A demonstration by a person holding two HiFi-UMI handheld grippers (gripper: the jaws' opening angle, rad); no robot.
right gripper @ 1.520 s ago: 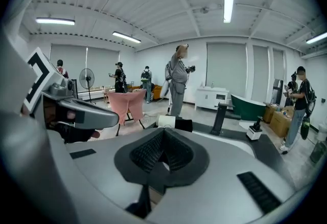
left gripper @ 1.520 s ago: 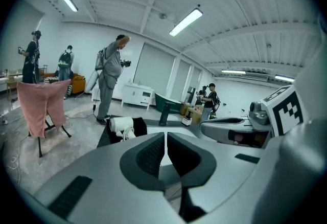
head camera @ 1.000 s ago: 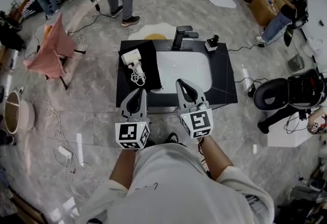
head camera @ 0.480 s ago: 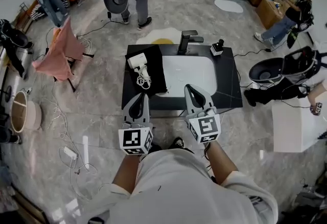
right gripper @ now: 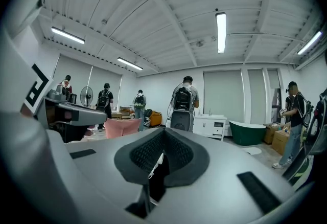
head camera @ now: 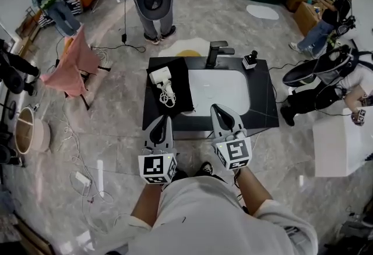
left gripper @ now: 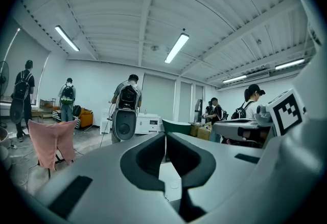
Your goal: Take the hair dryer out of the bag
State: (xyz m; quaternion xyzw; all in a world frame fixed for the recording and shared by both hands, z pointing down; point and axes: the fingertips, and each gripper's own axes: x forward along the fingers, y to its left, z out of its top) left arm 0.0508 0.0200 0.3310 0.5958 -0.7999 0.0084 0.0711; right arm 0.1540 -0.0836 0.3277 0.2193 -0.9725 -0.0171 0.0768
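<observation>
At twelve o'clock from the left gripper [head camera: 162,121], on the counter [head camera: 261,105] at nine o'clock of the basin [head camera: 218,88]: atop the flat black bag [head camera: 180,82], the hair dryer [head camera: 158,75], seemingly already out. Holding left and right gripper [head camera: 219,113] pressed together, empty, short of the six o'clock edge, probably with nothing left to lift.
</observation>
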